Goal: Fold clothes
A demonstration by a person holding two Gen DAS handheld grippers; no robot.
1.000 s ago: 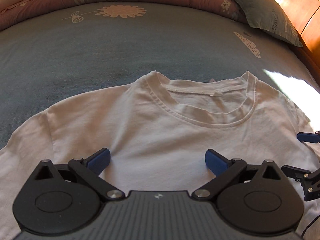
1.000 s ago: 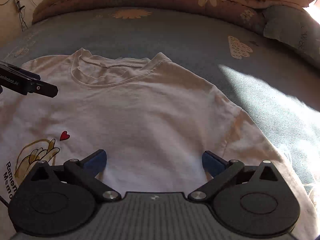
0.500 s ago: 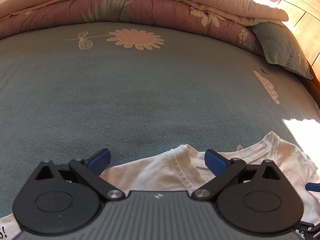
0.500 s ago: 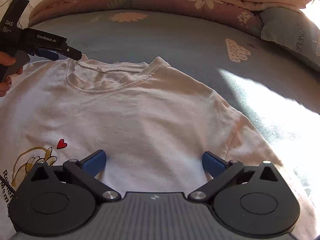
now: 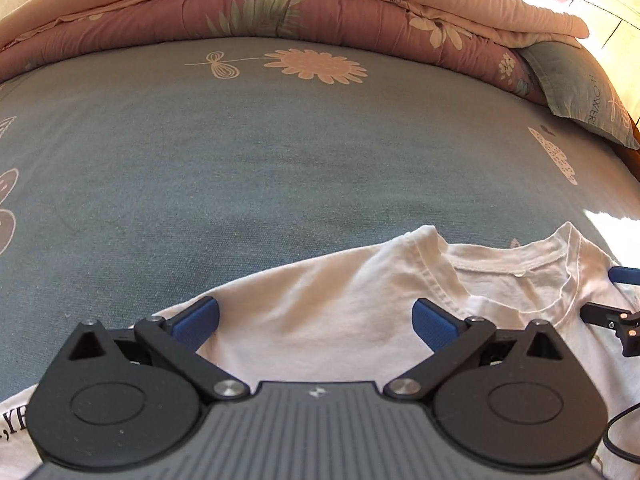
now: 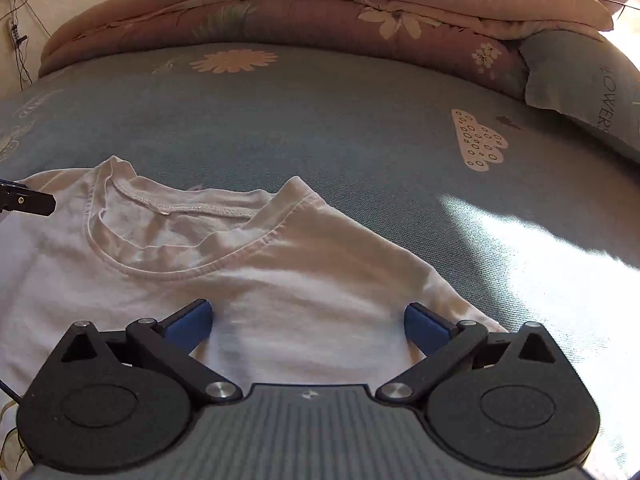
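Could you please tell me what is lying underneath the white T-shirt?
The white T-shirt lies spread on the blue-grey bedsheet, which shows all round its collar and shoulders. Whatever part of the sheet's print sits beneath the fabric is covered, so it cannot be seen.

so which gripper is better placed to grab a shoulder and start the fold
Either, barely. The right gripper and left gripper both hang open over a shoulder of the t-shirt.

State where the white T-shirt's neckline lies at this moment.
In the right wrist view the neckline lies left of centre on the blue bedsheet, beyond the open right tongs; in the left wrist view it sits at right.
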